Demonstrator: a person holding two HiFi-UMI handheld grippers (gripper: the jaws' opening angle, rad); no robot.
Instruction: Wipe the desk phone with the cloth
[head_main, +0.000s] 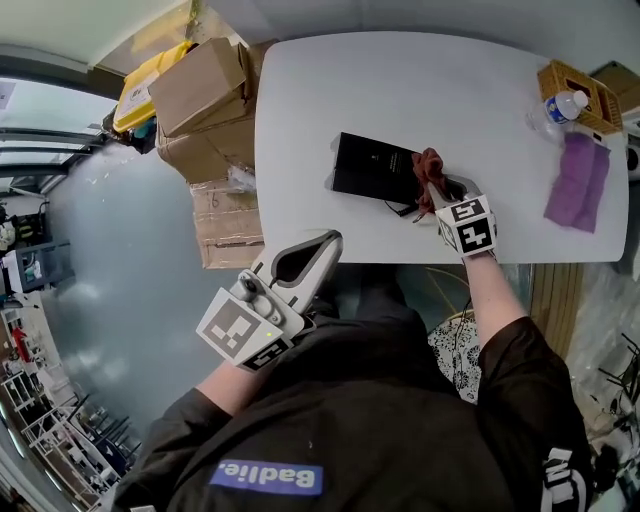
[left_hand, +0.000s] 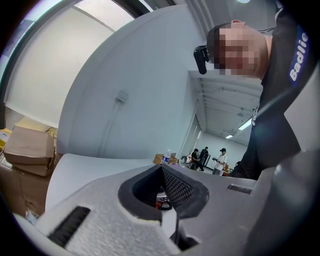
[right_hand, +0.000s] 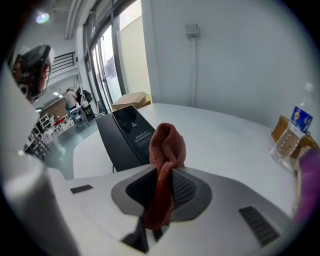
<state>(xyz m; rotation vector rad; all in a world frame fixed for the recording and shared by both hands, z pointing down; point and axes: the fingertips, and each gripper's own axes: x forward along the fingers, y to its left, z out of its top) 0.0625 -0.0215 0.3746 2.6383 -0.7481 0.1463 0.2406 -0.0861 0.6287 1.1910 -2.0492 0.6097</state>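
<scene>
The black desk phone (head_main: 373, 167) lies on the white table (head_main: 430, 90), near its front edge; it also shows as a slanted black slab, the phone (right_hand: 126, 135), in the right gripper view. My right gripper (head_main: 432, 192) is shut on a rust-red cloth (head_main: 429, 166), which pokes up between the jaws as a folded cloth (right_hand: 163, 160) and sits at the phone's right end. My left gripper (head_main: 322, 248) hangs below the table's front edge, close to my body, jaws together with nothing held (left_hand: 167, 200).
A purple cloth (head_main: 578, 180) lies at the table's right end beside a water bottle (head_main: 556, 112) and a wicker box (head_main: 582, 94). Cardboard boxes (head_main: 200, 100) are stacked left of the table. People stand far off in the room (left_hand: 207, 159).
</scene>
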